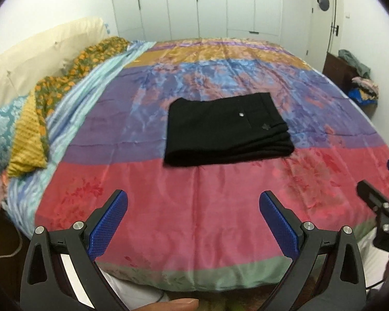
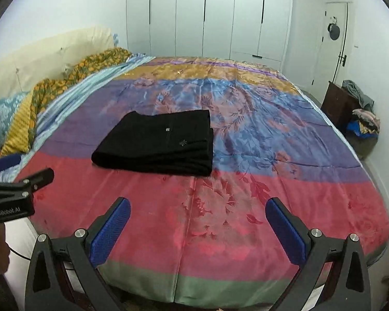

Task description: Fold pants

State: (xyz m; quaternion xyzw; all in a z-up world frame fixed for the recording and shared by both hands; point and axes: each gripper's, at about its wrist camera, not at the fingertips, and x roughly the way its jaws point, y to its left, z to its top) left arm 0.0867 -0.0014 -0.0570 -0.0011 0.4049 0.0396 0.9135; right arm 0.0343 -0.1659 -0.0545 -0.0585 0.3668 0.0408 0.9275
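Black pants (image 1: 227,129) lie folded into a flat rectangle in the middle of the bed; they also show in the right wrist view (image 2: 158,142). My left gripper (image 1: 193,200) is open and empty, held above the near red band of the bedspread, well short of the pants. My right gripper (image 2: 198,207) is open and empty too, back from the pants and to their right. Part of the right gripper shows at the left wrist view's right edge (image 1: 376,199), and part of the left gripper shows at the right wrist view's left edge (image 2: 20,184).
The bed wears a striped satin bedspread (image 1: 168,194) in red, purple, blue and gold. Pillows and a rumpled floral cover (image 1: 51,88) lie along its left side. White wardrobe doors (image 2: 207,13) stand behind. A dark cabinet with heaped clothes (image 2: 355,108) is at the right.
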